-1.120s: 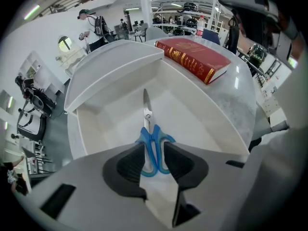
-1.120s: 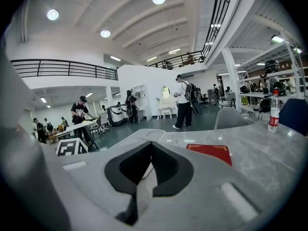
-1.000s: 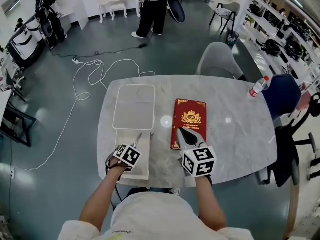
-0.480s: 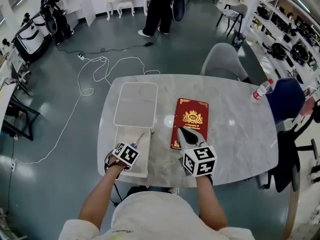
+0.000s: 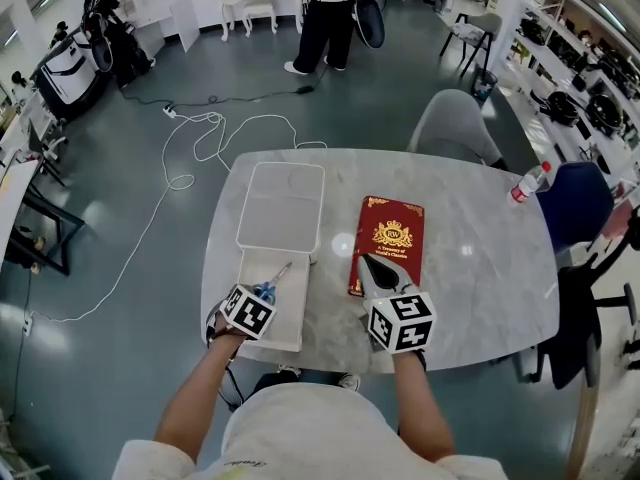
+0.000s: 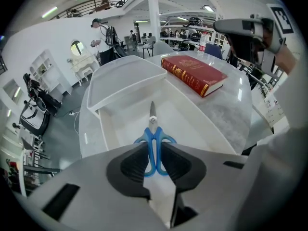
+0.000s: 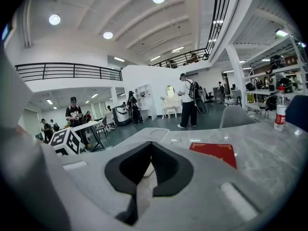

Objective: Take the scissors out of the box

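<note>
Scissors (image 5: 281, 273) with blue handles (image 6: 153, 141) point blade-forward over the open white box (image 5: 291, 320). My left gripper (image 5: 267, 289) is shut on their handles. In the left gripper view the handles sit between the dark pads (image 6: 180, 165), and the blade tip reaches out over the box floor (image 6: 192, 124). The right gripper (image 5: 366, 264) rests on the table by the near end of a red book (image 5: 392, 238), jaws shut with nothing between them (image 7: 150, 150).
The box lid (image 5: 282, 206) lies flat just beyond the box. A water bottle (image 5: 527, 181) stands at the marble table's (image 5: 480, 268) far right edge. A grey chair (image 5: 452, 123) is behind the table, and a person (image 5: 330, 13) stands farther back.
The head view has shifted slightly. The left gripper has edged a little toward the near left, still holding the scissors. The right gripper has stayed by the book.
</note>
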Available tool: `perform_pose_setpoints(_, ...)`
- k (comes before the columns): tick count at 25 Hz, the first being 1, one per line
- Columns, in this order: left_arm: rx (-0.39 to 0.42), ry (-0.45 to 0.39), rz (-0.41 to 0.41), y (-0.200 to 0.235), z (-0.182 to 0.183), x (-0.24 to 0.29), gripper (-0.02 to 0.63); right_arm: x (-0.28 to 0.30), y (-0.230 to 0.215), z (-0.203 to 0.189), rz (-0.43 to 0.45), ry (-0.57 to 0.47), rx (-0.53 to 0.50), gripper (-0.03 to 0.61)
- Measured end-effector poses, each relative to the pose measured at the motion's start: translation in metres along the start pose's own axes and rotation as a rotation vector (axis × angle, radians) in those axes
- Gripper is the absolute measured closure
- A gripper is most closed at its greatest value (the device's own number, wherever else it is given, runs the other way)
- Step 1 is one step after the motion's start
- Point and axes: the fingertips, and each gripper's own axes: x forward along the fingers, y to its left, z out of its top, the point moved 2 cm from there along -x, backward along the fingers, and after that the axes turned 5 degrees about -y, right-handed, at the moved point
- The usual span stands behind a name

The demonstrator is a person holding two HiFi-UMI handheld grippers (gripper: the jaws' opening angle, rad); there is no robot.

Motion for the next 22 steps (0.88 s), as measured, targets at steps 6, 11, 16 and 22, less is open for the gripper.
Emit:
perform_pose_setpoints(6, -0.004, -0.054, 0.015, 0.004, -0.003, -0.021, 0.534, 0.002, 0.014, 0.002, 0.013, 0.001, -0.010, 0.574)
perform_pose_setpoints(11, -0.019, -0.099, 0.039, 0.010, -0.005, -0.040, 0.534, 0.003, 0.022, 0.002, 0.020, 0.001, -0.020, 0.574)
perform_pose_setpoints(16, -0.038, -0.157, 0.060, 0.019, 0.002, -0.059, 0.534, 0.005, 0.028, 0.005, 0.028, -0.003, -0.031, 0.574)
perform_pose_setpoints(22, -0.041, -0.251, 0.081, 0.028, 0.025, -0.082, 0.534, 0.006, 0.032, 0.015, 0.028, -0.015, -0.047, 0.574)
